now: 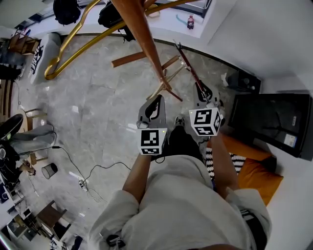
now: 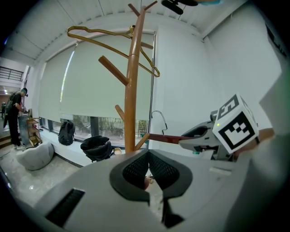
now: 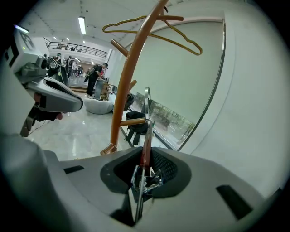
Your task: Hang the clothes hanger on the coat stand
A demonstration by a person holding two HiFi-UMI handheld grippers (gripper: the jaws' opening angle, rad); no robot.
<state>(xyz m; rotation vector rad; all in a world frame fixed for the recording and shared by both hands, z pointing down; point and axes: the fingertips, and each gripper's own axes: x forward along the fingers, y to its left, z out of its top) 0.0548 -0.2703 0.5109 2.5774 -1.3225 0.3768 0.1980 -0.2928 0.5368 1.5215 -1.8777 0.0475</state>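
The wooden coat stand rises ahead of me, and a gold wire hanger hangs from its top pegs. My right gripper is shut on a dark red hanger with metal clips, which points up toward the stand's lower pegs. That hanger's bar also shows in the left gripper view, beside the pole. My left gripper stands beside the right one, jaws together, holding nothing.
A black cabinet and an orange cushion lie to my right. On the marble floor are a white beanbag, black bags by the window, and a cable. A person stands far left.
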